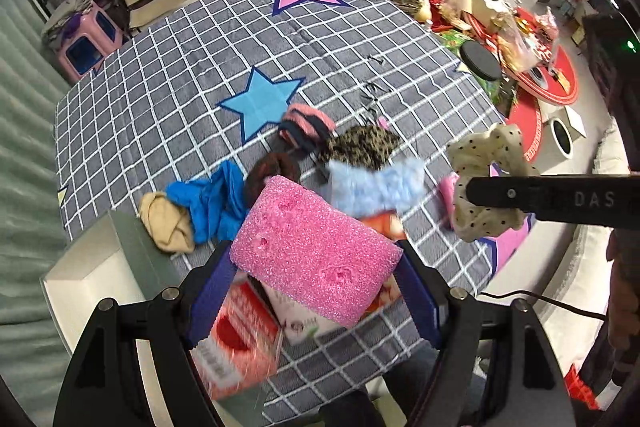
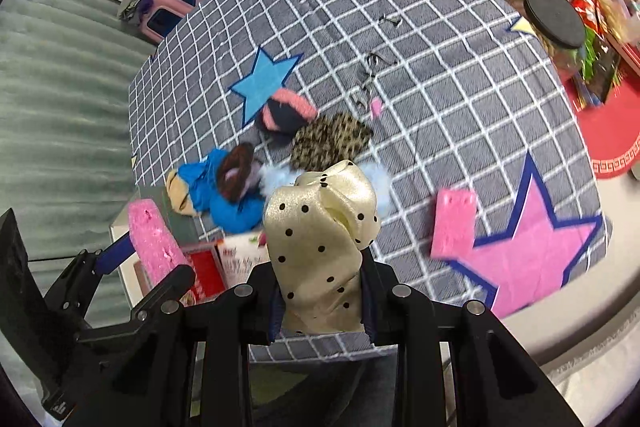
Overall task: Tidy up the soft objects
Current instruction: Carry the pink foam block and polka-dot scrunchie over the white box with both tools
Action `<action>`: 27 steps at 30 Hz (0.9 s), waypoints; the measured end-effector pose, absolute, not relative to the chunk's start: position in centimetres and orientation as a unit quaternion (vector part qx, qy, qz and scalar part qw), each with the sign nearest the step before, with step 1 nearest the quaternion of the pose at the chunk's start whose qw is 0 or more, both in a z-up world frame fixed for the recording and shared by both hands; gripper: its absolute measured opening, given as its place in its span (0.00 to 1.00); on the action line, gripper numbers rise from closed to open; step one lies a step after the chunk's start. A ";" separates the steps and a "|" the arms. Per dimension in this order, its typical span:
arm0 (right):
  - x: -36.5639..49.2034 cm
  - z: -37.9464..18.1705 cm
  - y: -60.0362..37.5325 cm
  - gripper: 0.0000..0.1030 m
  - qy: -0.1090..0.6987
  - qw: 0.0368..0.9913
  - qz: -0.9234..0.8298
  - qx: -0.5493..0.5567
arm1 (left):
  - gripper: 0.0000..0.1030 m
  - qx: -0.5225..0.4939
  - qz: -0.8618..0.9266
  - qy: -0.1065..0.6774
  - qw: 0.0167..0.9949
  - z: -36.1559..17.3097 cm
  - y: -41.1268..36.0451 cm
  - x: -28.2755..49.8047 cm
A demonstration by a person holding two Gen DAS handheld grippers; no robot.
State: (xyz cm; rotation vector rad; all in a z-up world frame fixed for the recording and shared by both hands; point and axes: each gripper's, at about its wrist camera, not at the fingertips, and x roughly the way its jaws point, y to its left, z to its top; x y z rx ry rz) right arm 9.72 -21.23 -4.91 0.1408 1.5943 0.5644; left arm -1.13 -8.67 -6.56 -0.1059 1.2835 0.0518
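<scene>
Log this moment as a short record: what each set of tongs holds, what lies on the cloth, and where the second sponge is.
left tongs: shut on pink sponge, lifted over the red carton
right tongs: shut on cream polka-dot scrunchie
surface: grey checked cloth with stars
pile on cloth: blue fabric, leopard scrunchie, pale blue fluffy scrunchie
second pink sponge: flat on cloth, apart from the pile

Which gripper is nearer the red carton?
Left. The left gripper, holding a pink sponge, hangs right above the red carton; the right gripper is off to its side.
</scene>
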 end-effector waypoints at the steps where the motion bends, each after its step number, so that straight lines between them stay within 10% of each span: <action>1: 9.2 -4.9 -21.2 0.31 0.705 0.661 0.249 0.063 | 0.79 -0.050 0.023 0.597 0.800 -6.5 -8.6 -1.8; 27: -4.5 -1.5 -9.4 0.31 0.686 0.625 0.369 -0.038 | 0.79 -0.135 0.186 0.544 0.807 -4.6 1.8 -18.0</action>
